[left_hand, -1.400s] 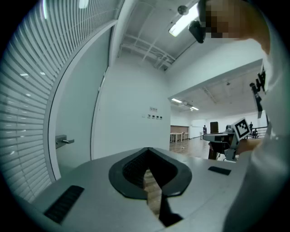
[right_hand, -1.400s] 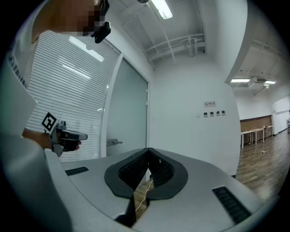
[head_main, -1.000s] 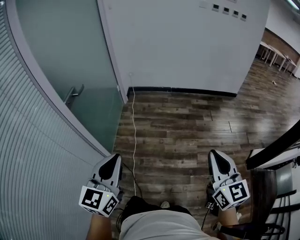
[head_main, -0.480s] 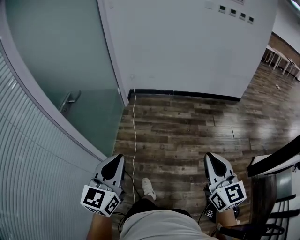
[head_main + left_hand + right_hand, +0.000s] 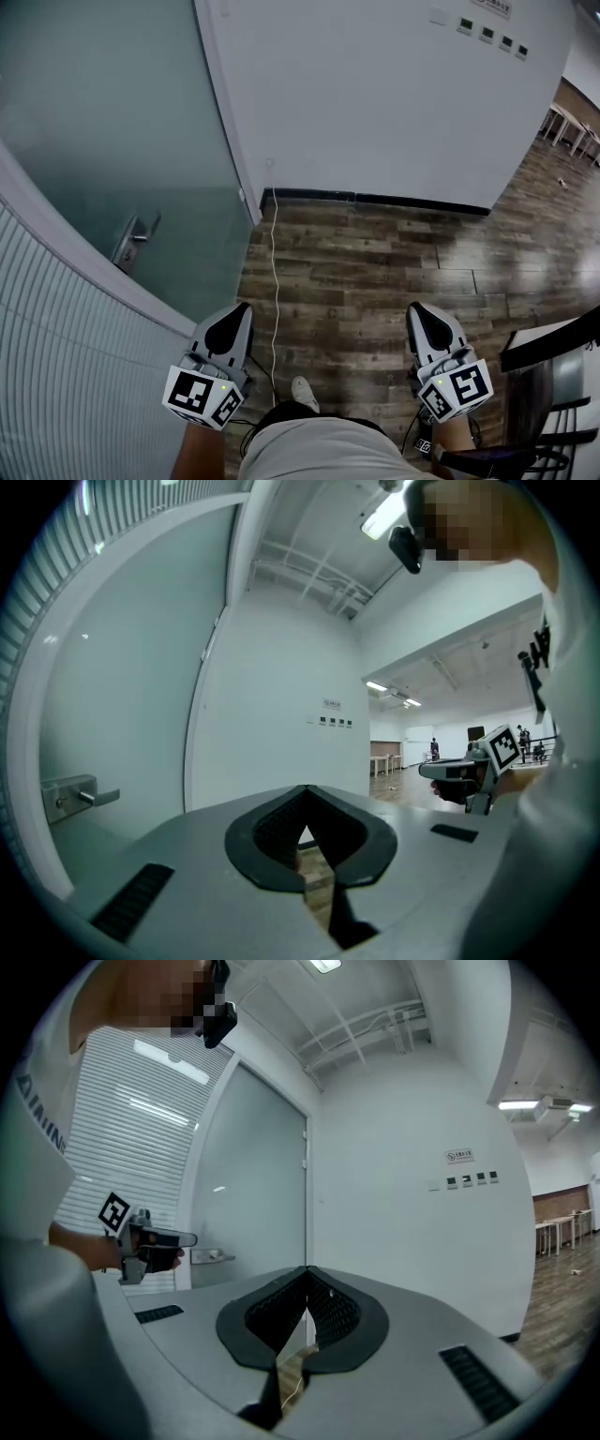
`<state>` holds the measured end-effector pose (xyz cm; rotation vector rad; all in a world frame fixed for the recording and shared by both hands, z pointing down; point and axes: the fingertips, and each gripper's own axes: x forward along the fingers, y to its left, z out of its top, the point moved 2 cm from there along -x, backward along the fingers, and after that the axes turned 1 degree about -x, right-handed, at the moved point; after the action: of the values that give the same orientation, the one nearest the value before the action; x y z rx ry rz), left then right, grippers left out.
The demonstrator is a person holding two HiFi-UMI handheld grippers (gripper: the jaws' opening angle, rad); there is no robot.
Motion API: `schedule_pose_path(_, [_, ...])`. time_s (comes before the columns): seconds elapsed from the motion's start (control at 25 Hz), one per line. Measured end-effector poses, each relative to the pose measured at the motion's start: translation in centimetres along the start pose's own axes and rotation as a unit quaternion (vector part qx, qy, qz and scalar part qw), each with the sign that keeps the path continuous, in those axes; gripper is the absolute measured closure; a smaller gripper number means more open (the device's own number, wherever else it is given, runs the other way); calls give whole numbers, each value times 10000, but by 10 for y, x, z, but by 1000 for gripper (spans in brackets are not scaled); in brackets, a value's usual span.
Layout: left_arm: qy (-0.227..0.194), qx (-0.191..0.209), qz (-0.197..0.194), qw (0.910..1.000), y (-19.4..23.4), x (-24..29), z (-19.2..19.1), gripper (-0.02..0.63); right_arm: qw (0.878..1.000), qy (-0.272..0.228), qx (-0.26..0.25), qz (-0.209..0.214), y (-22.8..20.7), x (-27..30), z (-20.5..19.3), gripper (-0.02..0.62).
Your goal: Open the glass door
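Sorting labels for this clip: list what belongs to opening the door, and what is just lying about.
For the job:
glass door
door handle
left gripper
right gripper

Just lying about:
white cable on the floor
wall switches
tables, far right

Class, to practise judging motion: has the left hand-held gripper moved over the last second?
Yes. The left hand-held gripper has advanced toward the silver metal lever handle on the frosted glass door; the gap between them is smaller.

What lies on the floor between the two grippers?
In the head view, a thin white cable runs along the wooden floor, nearer the left gripper than the right gripper; the person's shoe shows there too.
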<state>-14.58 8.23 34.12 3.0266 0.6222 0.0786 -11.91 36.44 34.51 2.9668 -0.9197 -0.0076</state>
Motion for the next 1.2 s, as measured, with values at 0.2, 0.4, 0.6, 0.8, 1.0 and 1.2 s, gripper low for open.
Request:
schedule_pose_path(0.2, [-20,-62,157,9999,62,25,5,606,9997,-22,-34,238,13,76,5,594])
schedule_pose_path(0.4, [-64,58,337,9994,109,36,9,606,9983,-51,-46,571,32,135,6,594])
schedule_pose_path(0.6, [-53,-40,784,9969,146,27,5,606,9914,31,-173,1298,60,186,5,594])
schedule_pose_path(0.8, [-62,-150,1309,9913,184,17,1,606,9824,-12,-204,1858,81,244,8,594])
schedule_pose_path(1.0, [-111,-205,1920,9811,218,21,-1,606,9680,-64,-249,2498,93,307,5,594])
schedule_pose_path(1.2, [-203,-295,2390,9704,254,44,-5,606,9558,-79,-206,2930,83,374,-3,594])
